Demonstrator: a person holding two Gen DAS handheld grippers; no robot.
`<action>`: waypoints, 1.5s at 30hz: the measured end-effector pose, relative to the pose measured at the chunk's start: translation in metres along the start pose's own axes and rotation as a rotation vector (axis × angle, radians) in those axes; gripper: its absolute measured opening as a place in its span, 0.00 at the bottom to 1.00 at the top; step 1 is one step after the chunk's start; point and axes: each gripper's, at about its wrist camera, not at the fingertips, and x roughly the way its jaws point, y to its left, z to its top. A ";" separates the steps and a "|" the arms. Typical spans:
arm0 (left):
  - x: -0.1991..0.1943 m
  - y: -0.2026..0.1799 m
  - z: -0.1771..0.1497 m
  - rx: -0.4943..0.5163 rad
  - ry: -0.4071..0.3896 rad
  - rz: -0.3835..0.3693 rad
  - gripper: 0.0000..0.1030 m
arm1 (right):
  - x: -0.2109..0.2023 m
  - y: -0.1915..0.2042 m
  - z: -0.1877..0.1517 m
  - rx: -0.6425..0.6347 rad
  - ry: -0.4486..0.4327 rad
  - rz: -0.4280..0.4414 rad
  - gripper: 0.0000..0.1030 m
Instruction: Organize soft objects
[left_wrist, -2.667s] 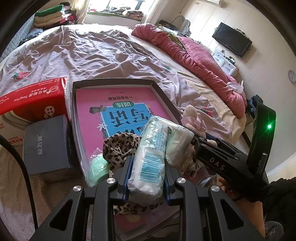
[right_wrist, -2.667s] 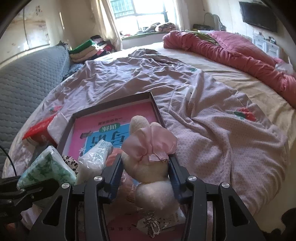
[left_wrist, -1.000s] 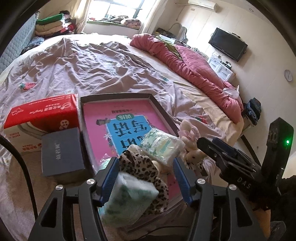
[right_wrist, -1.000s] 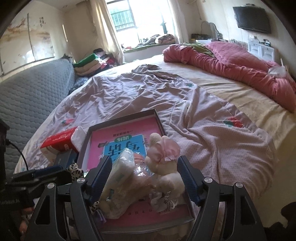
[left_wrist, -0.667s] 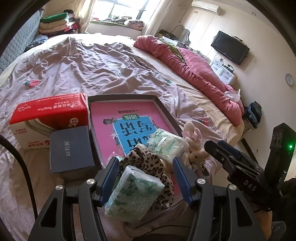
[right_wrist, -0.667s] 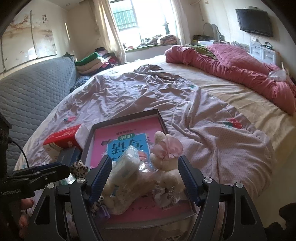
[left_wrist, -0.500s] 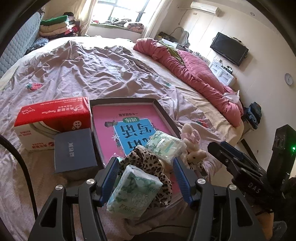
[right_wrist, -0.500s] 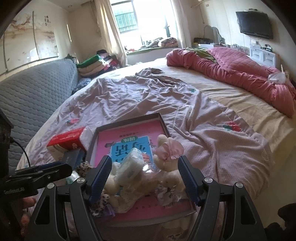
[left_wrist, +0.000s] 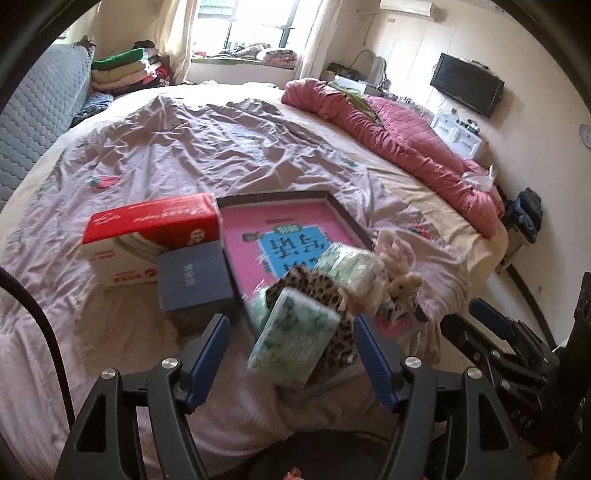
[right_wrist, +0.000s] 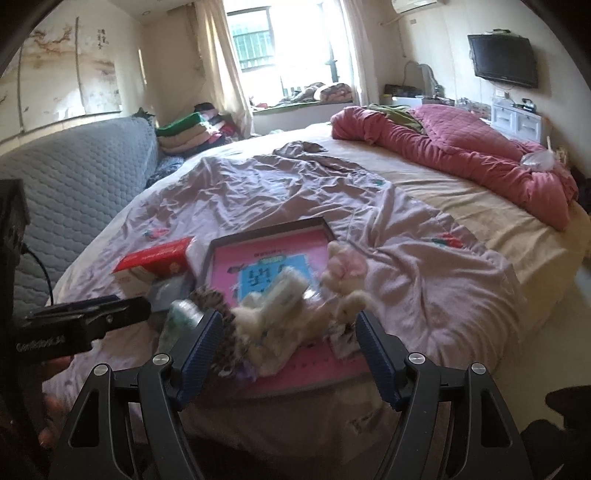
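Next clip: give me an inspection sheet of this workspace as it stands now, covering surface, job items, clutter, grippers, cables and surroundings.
Surface: bed under a wrinkled mauve sheet.
Job's things: tissue pack, leopard cloth, second pack and plush bunny heaped at the near end of the tray, which has a pink book inside.
Clutter: red tissue box and dark blue box beside the tray.
Grippers: left hand-held gripper open, empty; right hand-held gripper open, empty.
Cables: black cable at the left edge.
Surroundings: red quilt, folded clothes, wall TV, window.
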 end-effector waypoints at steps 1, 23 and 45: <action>-0.002 0.000 -0.004 0.001 0.003 0.008 0.67 | -0.002 0.003 -0.003 -0.005 0.011 0.007 0.74; -0.058 0.016 -0.075 -0.071 0.055 0.202 0.70 | -0.045 0.052 -0.023 -0.100 0.013 0.068 0.74; -0.057 0.001 -0.083 -0.048 0.077 0.283 0.70 | -0.038 0.044 -0.036 -0.063 0.064 0.129 0.74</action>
